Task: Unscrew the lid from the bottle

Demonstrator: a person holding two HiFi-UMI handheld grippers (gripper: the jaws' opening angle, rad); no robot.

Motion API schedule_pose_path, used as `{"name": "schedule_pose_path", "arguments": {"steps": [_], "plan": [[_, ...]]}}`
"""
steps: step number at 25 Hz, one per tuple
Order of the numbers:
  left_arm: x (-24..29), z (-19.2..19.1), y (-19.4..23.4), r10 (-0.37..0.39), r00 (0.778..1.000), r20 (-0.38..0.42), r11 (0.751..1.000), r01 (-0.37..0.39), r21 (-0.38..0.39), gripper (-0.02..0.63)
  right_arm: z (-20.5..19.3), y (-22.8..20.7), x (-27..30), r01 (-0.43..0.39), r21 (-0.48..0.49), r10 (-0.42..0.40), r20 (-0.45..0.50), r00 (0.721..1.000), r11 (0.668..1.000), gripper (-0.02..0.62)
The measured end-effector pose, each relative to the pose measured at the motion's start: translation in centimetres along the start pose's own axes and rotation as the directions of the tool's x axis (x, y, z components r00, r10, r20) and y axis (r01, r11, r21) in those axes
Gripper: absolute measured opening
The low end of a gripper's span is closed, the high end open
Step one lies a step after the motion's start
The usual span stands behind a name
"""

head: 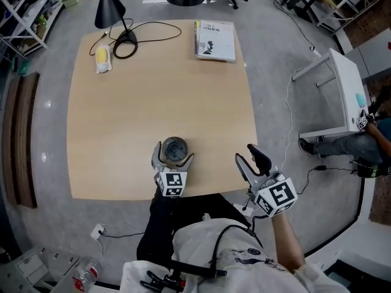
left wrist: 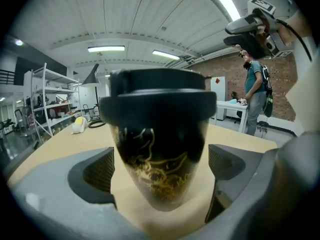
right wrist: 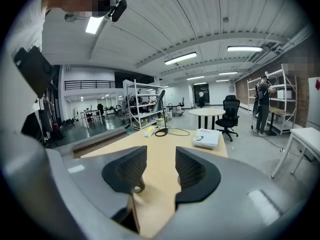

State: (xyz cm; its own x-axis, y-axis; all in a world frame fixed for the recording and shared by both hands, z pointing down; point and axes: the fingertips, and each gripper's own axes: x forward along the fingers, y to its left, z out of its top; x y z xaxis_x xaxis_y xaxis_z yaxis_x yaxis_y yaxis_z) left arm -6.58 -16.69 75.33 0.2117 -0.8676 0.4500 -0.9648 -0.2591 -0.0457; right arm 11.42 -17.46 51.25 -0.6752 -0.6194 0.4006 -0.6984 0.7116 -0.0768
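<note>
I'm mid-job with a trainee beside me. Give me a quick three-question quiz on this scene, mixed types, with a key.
1. Fill in: the lid of the bottle is still ____.
2. True or false: the left tongs press on the bottle.
3. What stands between the right tongs? A) the bottle B) the lid C) nothing

Key: 1 on; 2 false, they stand open around it; 3 C.

Broad bare middle of table (head: 153, 102), bottle (head: 175, 149) at near edge; lamp (head: 109, 8), cable (head: 156, 24), book (head: 215, 40) along far edge
</note>
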Motion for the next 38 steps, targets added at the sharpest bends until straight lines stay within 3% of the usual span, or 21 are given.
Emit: {"name": "schedule_pose_path", "arguments": {"steps": [8,13,21,25,28,30,32,34,38], "plan": [[2.2,1.8,-0.6,-0.065,0.995,0.077,0.998,0.065,0.006,0.594,-1.8,-0.1,4.3,0.044,0.037,-0.04,-0.099,0.994,0.998,0.178],[2.1,1.7,-1.2,-0.154,0.987,0.032,0.987,0.153,0.052,0.485,-2.1,0.7,6.9,0.05,0.053,-0.044,-0.118,0.992,0.997,0.172],[2.7,2.3,-0.1,-0.252,0.967,-0.023,0.966,0.25,-0.06,0.44,-2.1,2.1,8.7,0.042,0.065,-0.034,-0.123,0.992,0.997,0.169],[2.4,4.9,-0.1,-0.292,0.956,0.019,0.955,0.293,-0.05,0.433,-1.2,3.2,9.6,-0.002,0.047,0.007,-0.105,0.994,0.999,0.169],[1.6,7.9,-0.2,-0.32,0.946,0.059,0.947,0.321,-0.012,0.431,0.4,5.4,10.5,-0.104,0.006,0.104,-0.088,0.991,0.995,0.169],[0.7,10.4,-0.1,-0.34,0.937,0.085,0.94,0.339,0.029,0.431,2.0,7.9,11.2,-0.228,-0.037,0.223,-0.107,0.969,0.973,0.203],[-0.4,13.0,-0.2,-0.36,0.927,0.106,0.932,0.353,0.081,0.431,3.6,10.4,12.0,-0.346,-0.076,0.332,-0.151,0.931,0.935,0.328],[-1.6,15.5,-0.4,-0.386,0.915,0.117,0.919,0.371,0.13,0.431,5.1,12.0,12.6,-0.429,-0.149,0.4,-0.192,0.896,0.891,0.4],[-4.2,19.8,-2.0,-0.451,0.886,0.112,0.88,0.42,0.221,0.43,7.0,13.9,12.2,-0.585,-0.319,0.518,-0.274,0.81,0.746,0.465]]}}
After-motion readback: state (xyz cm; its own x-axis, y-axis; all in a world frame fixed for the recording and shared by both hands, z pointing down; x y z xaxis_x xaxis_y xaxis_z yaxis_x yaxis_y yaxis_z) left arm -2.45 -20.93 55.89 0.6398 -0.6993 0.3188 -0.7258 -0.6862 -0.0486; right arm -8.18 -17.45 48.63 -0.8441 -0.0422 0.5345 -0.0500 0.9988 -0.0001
